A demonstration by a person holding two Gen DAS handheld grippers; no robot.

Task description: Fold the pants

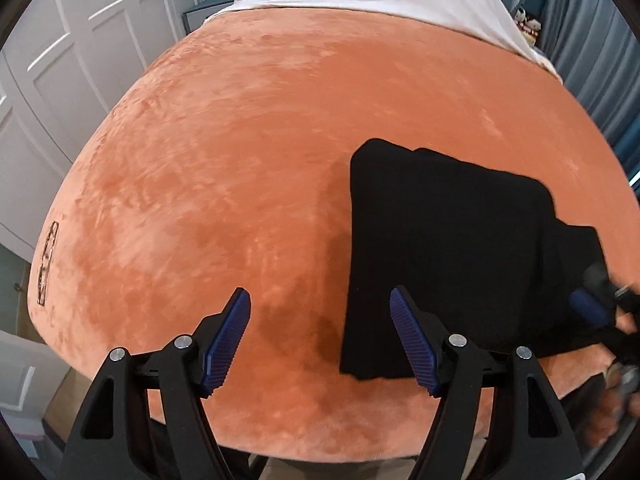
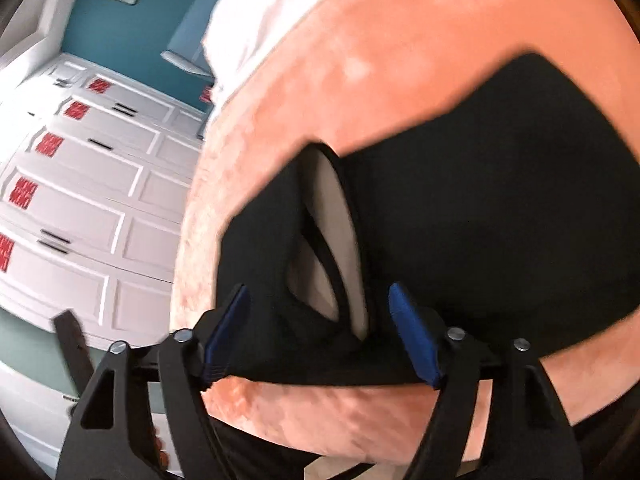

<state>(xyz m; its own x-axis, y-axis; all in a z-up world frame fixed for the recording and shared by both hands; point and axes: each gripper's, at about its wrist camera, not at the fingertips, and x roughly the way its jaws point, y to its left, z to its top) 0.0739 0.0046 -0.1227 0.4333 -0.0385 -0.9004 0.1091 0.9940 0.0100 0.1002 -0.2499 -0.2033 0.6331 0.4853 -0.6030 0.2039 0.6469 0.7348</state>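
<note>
On the orange velvety bed cover (image 1: 248,152), my left gripper (image 1: 320,336) hangs clear, jaws apart; my right gripper (image 2: 320,332) straddles the folded black pants (image 2: 460,208), unclamped, likely to regrip.

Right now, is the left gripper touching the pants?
Apart. The left wrist view shows the left gripper open over bare orange blanket, the black pants lying beyond its right finger.

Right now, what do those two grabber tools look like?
Both look alike. The left gripper and the right gripper have chunky black plastic arms with triangle-shaped holes, shiny silver bolts, and jaws lined with ridged blue pads. No cables or sleeves show.
</note>
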